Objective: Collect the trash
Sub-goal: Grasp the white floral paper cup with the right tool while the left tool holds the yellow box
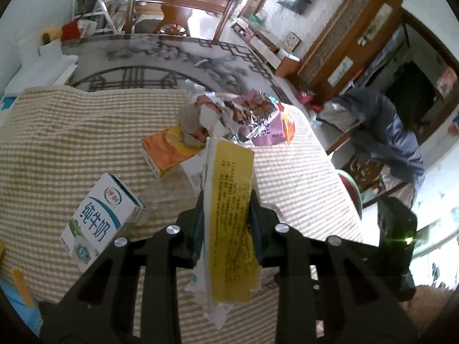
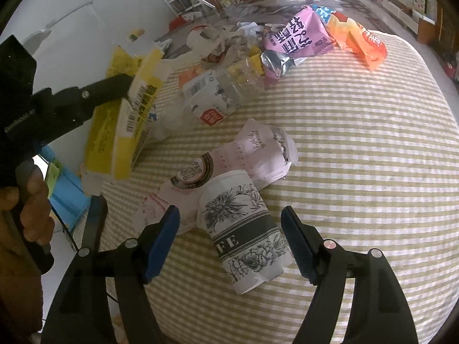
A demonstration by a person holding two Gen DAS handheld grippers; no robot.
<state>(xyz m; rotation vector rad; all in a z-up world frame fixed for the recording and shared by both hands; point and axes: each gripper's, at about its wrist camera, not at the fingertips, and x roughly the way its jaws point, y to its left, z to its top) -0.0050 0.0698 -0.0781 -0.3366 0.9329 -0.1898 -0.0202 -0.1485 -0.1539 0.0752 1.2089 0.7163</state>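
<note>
— Two grippers, and we start with the right gripper (image 2: pixel 229 238): how do we stand?

— Our fingers (image 2: pixel 160 240) are spread wide on either side of the paper cup (image 2: pixel 243 235), which lies on its side on the striped cloth (image 2: pixel 358 157) over the bench. We see a gap on both sides, so we are not pressing it.

— And behind the cup?

— We see a crumpled pink paper wrapper (image 2: pixel 229 157) touching the cup's far end, then a clear plastic bottle (image 2: pixel 223 91), and farther off a purple snack bag (image 2: pixel 298 34) beside an orange bag (image 2: pixel 358 40).

— What about our left gripper (image 1: pixel 228 215)?

— We pinch a flattened yellow carton (image 1: pixel 229 215) between the fingers (image 1: pixel 198 223), lifted off the cloth. In the right wrist view it hangs at the bench's left edge, with a hand (image 2: pixel 31 209) on the handle.

— What lies beyond it?

— We see a white milk carton (image 1: pixel 100 218) lying near on the left, then an orange box (image 1: pixel 169 152), then the heap of wrappers (image 1: pixel 241 114).
</note>
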